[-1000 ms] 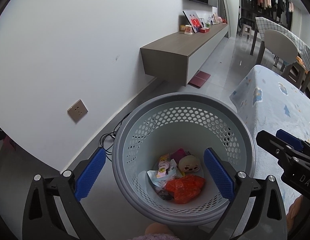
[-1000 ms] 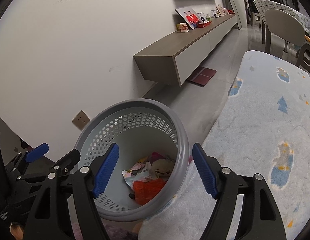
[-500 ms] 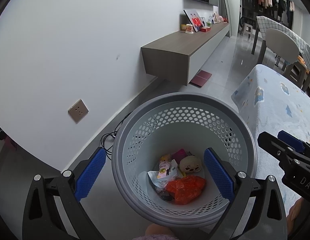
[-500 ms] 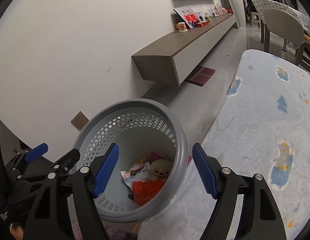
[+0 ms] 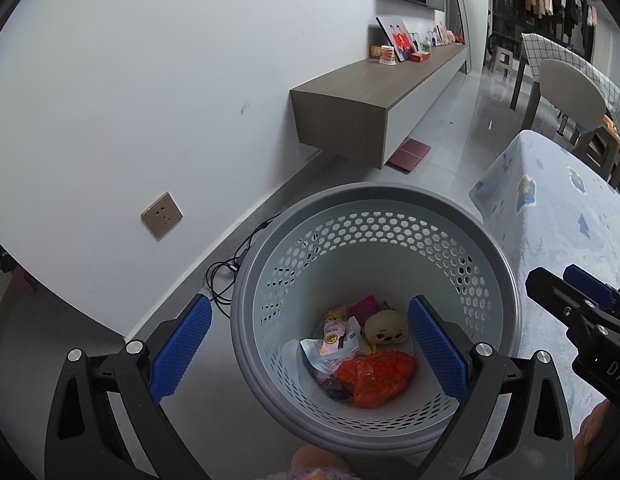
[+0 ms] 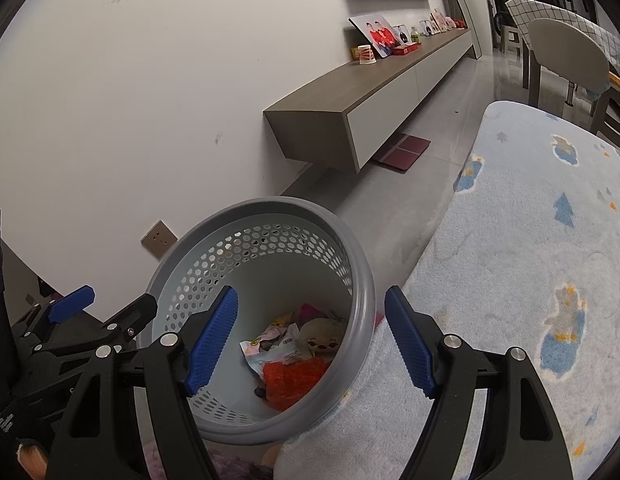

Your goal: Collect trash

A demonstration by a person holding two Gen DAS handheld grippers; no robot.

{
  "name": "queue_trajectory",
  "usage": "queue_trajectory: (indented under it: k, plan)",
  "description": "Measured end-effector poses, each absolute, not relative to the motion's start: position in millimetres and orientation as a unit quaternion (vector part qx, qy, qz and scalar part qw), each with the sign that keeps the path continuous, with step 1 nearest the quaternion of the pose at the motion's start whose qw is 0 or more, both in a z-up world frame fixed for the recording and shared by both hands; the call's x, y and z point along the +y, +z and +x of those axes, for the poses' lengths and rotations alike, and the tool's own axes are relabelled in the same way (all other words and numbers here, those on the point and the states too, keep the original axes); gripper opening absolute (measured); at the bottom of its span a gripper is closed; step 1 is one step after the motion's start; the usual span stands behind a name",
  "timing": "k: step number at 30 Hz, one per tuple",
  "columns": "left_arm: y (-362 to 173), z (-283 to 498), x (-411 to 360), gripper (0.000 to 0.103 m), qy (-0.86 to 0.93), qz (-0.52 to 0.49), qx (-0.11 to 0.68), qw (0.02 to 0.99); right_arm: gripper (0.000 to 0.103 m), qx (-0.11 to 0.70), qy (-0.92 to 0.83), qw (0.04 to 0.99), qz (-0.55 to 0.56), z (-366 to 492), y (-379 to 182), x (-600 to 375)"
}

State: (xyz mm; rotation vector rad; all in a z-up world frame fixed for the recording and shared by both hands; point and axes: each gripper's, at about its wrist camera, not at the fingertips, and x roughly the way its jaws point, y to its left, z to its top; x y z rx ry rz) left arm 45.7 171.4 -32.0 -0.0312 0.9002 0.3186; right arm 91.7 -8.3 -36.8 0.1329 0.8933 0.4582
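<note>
A grey perforated trash basket [image 5: 254, 308] stands on the floor by the wall; it also shows in the right wrist view [image 6: 361, 280]. Inside lie an orange plastic bag [image 5: 375, 376], snack wrappers [image 5: 333, 344], a pink packet [image 5: 365, 306] and a small round plush face [image 5: 385, 328]. My left gripper [image 5: 308, 350] is open and empty, held above the basket's mouth. My right gripper [image 6: 310, 344] is open and empty, over the basket's right rim; it shows at the right edge of the left wrist view [image 5: 569, 308].
A pale blue rug with animal prints [image 6: 529, 280] lies right of the basket. A floating wall cabinet [image 5: 373, 92] carries photos and small items. A wall socket [image 5: 162, 214] and black cables [image 5: 226, 268] sit left of the basket. Chairs [image 5: 565, 92] stand far right.
Both grippers drifted slightly; the basket sits a little lower and further right in the left wrist view. Both stay open and empty. The trash in the basket has not moved.
</note>
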Motion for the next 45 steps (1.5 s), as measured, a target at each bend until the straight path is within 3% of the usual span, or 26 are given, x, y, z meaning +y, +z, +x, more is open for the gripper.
queue_trajectory:
  k: [45]
  plan:
    - [-35.0,43.5,168.6,0.097,0.148,-0.009,0.437,0.887,0.073,0.427,0.222,0.875,0.060,91.6,-35.5,-6.1]
